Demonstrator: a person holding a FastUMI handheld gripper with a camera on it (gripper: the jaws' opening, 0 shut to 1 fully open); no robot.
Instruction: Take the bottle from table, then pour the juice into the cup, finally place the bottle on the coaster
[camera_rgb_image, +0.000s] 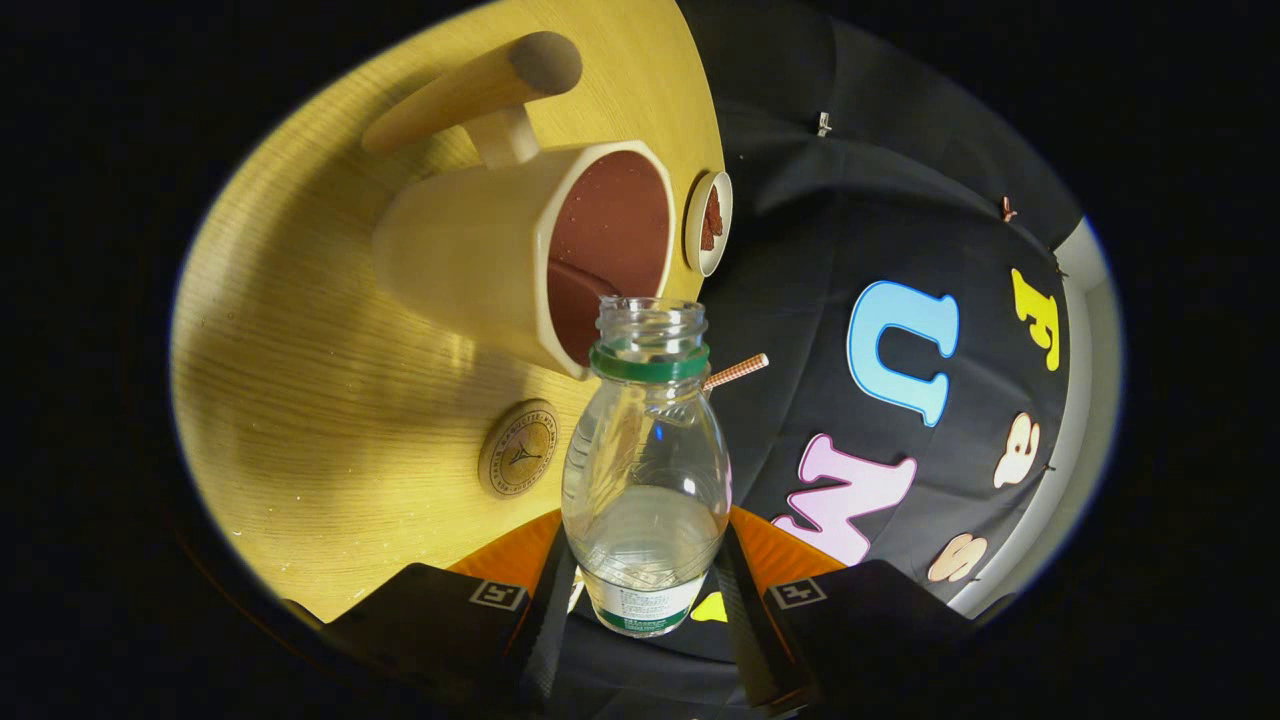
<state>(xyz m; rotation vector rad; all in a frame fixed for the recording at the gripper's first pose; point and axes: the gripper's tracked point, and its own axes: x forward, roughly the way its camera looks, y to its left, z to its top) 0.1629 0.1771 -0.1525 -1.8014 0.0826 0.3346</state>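
Note:
My gripper (645, 590) is shut on a clear glass bottle (645, 470) with a green neck ring and no cap; both fingers press on its lower body. The view is rolled far over, so the bottle is tipped. Its open mouth (652, 318) sits right at the rim of a cream cup (480, 250) with a brown inside and a long wooden handle (470, 95). A little clear liquid shows in the bottle's lower half. A round wooden coaster (518, 448) lies on the table beside the bottle, between the fingers and the cup.
The round light-wood table (300, 340) carries a small white dish (708, 222) with something brown in it, beyond the cup near the table's edge. A thin checked stick (737, 371) pokes out behind the bottle's neck. The black booth wall stands past the table edge.

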